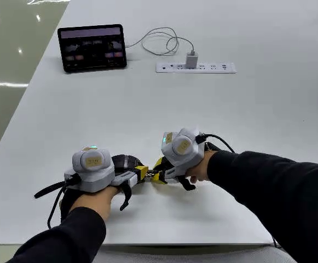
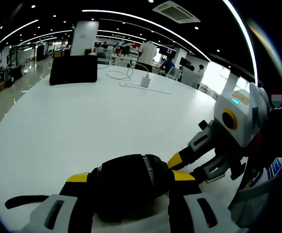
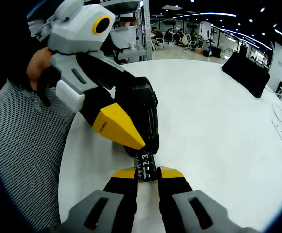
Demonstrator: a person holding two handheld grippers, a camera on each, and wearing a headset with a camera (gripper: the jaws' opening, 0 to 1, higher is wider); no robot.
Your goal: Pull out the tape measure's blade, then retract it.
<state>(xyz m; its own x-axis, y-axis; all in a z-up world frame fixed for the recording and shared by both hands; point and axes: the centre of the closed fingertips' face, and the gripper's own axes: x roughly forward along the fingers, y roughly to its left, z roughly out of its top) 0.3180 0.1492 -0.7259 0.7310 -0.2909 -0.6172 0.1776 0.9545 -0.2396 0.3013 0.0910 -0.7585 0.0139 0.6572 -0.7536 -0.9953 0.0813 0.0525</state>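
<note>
A: Where's the tape measure (image 1: 127,163)?
B: On the table (image 1: 230,109), near edge, between the two grippers.
A: Tongs?
B: Left gripper (image 2: 130,175) is clamped on the black case (image 2: 131,194), one yellow tip on each side. Right gripper (image 3: 147,173) is pinched shut on the blade (image 3: 145,162) just outside the case mouth. A short stretch with printed numbers shows.
A: How will it handle?
B: My guess is the case is hard plastic, compact, with some heft, and won't crush. Hold it across the sides, as it's held now. The blade looks like thin, slick metal. It likely kinks if bent sideways, so pull straight out. Probably spring-loaded too, so it could snap back if let go. Feed it in while keeping the pinch.
A: Best hold on the blade?
B: Flat faces, near the end.
A: Counts?
B: One tape measure, one blade, two grippers. Far side has one tablet (image 1: 92,47), one power strip (image 1: 213,67) and one charger (image 1: 192,59) plugged into it.
</note>
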